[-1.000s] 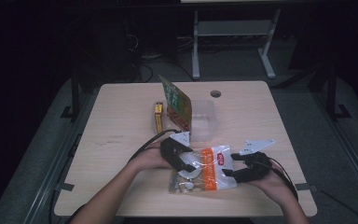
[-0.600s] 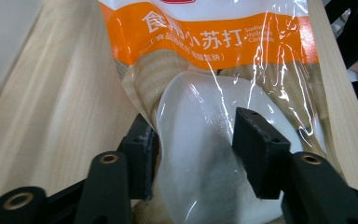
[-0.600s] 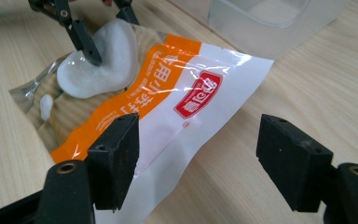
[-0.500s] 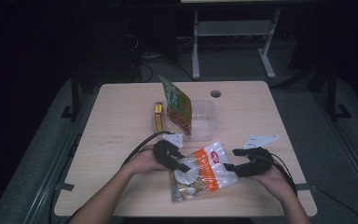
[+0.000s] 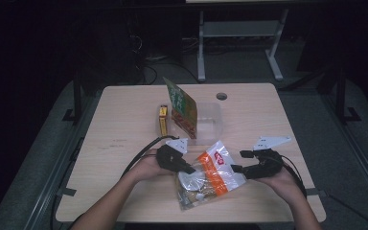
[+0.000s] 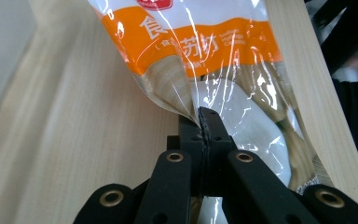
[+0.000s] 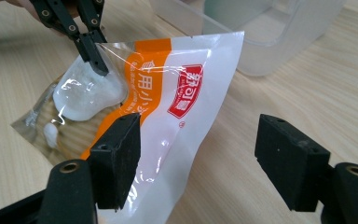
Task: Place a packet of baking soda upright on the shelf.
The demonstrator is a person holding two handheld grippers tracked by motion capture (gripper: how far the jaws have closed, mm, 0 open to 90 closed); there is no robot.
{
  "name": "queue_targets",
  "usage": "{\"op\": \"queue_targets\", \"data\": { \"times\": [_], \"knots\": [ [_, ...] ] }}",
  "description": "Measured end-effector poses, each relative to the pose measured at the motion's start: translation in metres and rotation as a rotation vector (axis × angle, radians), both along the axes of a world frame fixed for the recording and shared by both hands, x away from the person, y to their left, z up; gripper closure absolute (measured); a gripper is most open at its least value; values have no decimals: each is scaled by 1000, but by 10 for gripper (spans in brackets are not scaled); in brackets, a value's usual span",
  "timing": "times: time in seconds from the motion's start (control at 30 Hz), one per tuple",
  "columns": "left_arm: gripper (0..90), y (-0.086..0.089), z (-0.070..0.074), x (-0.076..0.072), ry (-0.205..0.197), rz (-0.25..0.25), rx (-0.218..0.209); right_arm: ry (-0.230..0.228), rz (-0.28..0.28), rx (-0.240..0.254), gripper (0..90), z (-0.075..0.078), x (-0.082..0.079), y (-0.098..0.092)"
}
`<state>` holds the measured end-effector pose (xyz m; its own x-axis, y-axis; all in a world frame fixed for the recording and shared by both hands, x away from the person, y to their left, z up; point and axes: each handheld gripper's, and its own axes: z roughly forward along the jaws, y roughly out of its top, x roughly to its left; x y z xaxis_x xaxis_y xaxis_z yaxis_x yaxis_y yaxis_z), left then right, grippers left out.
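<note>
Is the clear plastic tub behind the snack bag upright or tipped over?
Upright. The tub stands on its base on the table, open side up, with a green packet leaning inside it.

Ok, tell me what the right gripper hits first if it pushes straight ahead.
Probably the orange-and-white snack bag, already partly between the right gripper's open jaws; beyond it lies the clear plastic container. Depth is uncertain.

a glossy, crinkled clear plastic food bag with an orange and white printed band (image 7: 158, 98) reflects the light. the pale wooden table top (image 5: 124, 124) looks matt with fine grain. a frosted translucent plastic tub (image 7: 279, 23) is smooth. the black gripper jaws look matt, with brass-coloured metal rivets (image 6: 175, 156).
</note>
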<state>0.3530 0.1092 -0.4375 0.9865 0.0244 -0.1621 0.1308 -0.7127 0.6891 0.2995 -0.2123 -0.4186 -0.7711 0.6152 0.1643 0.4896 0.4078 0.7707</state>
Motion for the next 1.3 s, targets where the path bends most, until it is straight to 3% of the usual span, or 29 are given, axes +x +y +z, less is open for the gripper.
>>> {"op": "queue_targets", "data": {
  "times": [0.1,0.33,0.43,0.67,0.87,1.03,1.3],
  "knots": [
    [897,3,8,-4,-35,11,-18,14,10,33,313,2,1,0],
    [897,14,26,-8,-64,19,-69,32,49,113,344,9,8,6],
    [898,17,33,-10,-86,15,-74,33,81,116,370,11,12,12],
    [898,24,40,-12,-100,27,-95,89,138,133,419,7,22,28],
    [898,26,42,-12,-95,30,-108,120,192,144,584,3,25,36],
    [898,27,43,-12,-99,32,-106,113,223,141,748,3,24,40],
    [897,29,44,-13,-104,40,-119,87,238,118,891,4,23,43]
  ]
}}
